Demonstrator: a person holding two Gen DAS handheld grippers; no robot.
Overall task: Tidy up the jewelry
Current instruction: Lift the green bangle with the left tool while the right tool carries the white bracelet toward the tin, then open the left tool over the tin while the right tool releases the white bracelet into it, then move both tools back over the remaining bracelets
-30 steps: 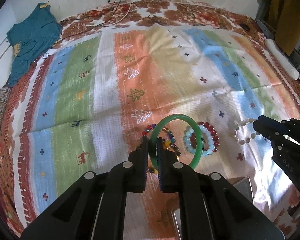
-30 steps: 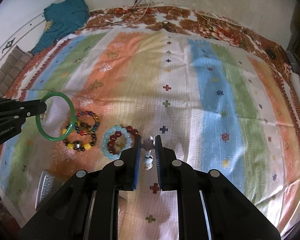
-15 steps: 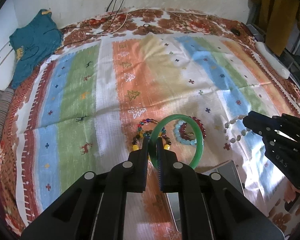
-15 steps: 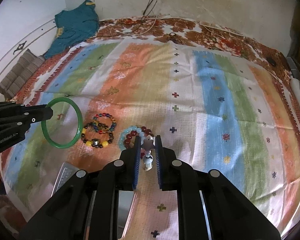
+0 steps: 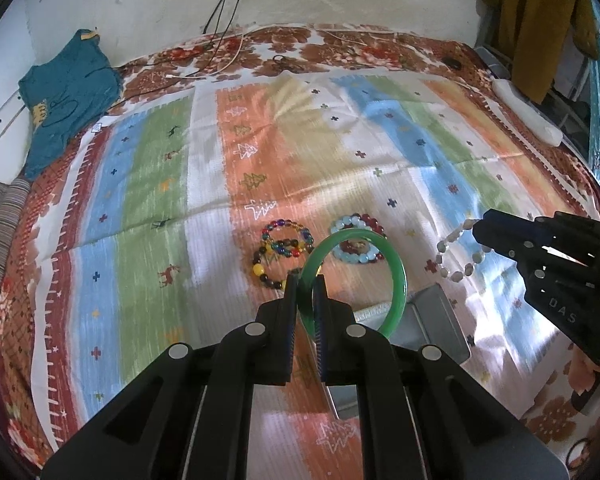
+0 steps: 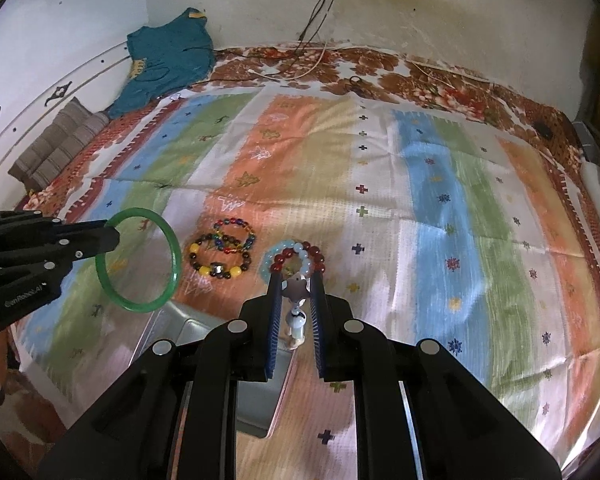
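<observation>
Both my tongs hold jewelry above the bed.

My left tongs (image 5: 306,284) are clamped on the green bangle (image 5: 396,272), lifted clear of the striped sheet (image 5: 148,200). My right tongs (image 6: 296,284) are clamped on a white bead bracelet (image 5: 456,256), which dangles from them. A grey tray (image 6: 196,332) lies just below both. Two dark multicolour bracelets (image 6: 222,252) and a pale blue and red pair (image 6: 296,256) lie on the sheet beyond it.

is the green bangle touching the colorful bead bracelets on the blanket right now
Apart. The right wrist view shows the green bangle held in the air by the left gripper, with striped blanket showing between it and the multicolored bead bracelets.
</observation>
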